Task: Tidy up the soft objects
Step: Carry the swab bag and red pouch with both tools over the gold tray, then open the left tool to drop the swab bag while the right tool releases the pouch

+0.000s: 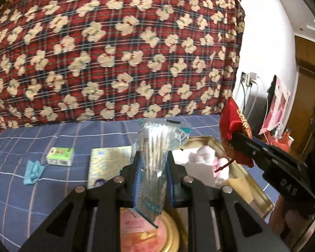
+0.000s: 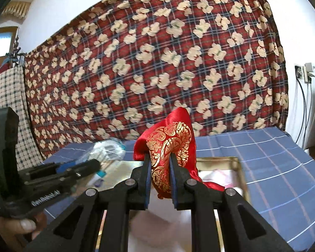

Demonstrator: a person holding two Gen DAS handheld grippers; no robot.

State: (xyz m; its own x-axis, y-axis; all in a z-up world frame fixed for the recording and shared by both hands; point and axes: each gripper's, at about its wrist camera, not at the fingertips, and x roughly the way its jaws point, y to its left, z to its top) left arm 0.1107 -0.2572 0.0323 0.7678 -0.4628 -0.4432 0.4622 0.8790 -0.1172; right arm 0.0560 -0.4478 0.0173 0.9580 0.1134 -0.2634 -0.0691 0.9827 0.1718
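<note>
— Between the right tool's (image 2: 159, 163) pads sits the red pouch (image 2: 170, 145), pinched, lifted over the gold tin (image 2: 240, 174). Left tool (image 1: 151, 168)?
— Clamped on the cotton-swab packet (image 1: 155, 147), above the bed (image 1: 52, 189). Likely mid-carry; next, lower both into the tin, then release.

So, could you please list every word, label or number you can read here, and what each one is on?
"DAS": black body of the right gripper, seen from the left wrist.
Too blurred to read: left gripper's white lettering, red satin pouch's gold print, clear cotton-swab packet, small green box.
</note>
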